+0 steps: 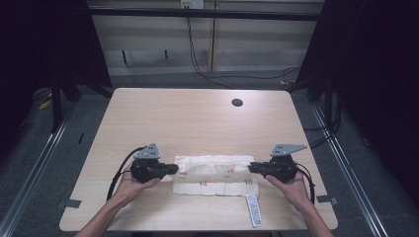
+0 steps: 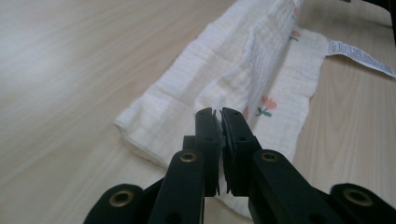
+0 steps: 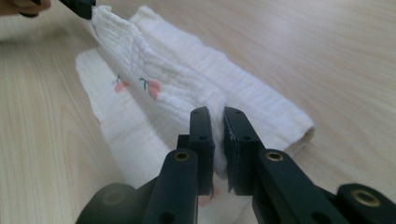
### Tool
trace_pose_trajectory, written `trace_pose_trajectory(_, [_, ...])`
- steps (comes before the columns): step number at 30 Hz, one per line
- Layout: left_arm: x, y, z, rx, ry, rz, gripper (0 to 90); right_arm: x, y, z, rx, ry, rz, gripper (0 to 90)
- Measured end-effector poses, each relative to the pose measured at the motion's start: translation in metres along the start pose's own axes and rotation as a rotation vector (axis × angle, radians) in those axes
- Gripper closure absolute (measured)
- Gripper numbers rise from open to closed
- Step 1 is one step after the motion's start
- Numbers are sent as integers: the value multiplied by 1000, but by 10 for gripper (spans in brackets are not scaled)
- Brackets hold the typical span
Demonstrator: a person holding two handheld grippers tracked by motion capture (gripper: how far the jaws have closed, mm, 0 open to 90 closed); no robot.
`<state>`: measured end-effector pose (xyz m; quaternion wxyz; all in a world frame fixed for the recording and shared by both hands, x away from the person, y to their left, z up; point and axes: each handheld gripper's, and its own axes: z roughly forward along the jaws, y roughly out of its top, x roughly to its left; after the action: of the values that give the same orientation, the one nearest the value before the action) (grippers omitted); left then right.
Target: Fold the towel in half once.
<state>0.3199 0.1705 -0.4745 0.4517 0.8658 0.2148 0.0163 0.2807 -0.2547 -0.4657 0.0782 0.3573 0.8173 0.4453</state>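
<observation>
A white cloth (image 1: 215, 175) with small pink flower prints lies folded into a long strip near the table's front edge. A white care label (image 1: 253, 210) sticks out from its front right corner. My left gripper (image 1: 176, 168) is shut on the cloth's left end, where a raised fold (image 2: 252, 84) runs from between the jaws. My right gripper (image 1: 249, 167) is shut on the cloth's right end, pinching a lifted fold (image 3: 154, 79). In the right gripper view the far end of that fold is held by the other gripper's tip (image 3: 81, 7). A hand holds each gripper.
The wooden table (image 1: 197, 118) has a round cable hole (image 1: 237, 102) at its back right. Dark floor and metal rails lie on both sides of the table. A cable hangs down the wall behind.
</observation>
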Motion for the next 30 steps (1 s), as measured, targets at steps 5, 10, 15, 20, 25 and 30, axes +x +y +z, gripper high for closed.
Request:
trace_pose_trajectory(5, [-5, -6, 5, 35, -5, 17, 856, 2, -5, 4, 57, -5, -32, 809])
trace_pose_trajectory(10, [-16, -8, 5, 50, -7, 34, 851, 3, -10, 2, 66, 9, -20, 779])
trace_pose_trajectory(15, [-28, -7, 9, 75, -27, 65, 854, 12, -17, 5, 102, 32, -27, 786])
trace_pose_trajectory(20, [-33, -12, 9, 95, -19, 79, 843, 22, -27, 1, 126, 33, -36, 760])
trace_pose_trajectory(25, [-35, -16, 6, 108, -37, 75, 811, 26, -33, -6, 125, 30, -33, 734])
trace_pose_trajectory(30, [-38, -12, -8, 60, -69, 73, 809, 34, -36, -16, 94, 51, -30, 714])
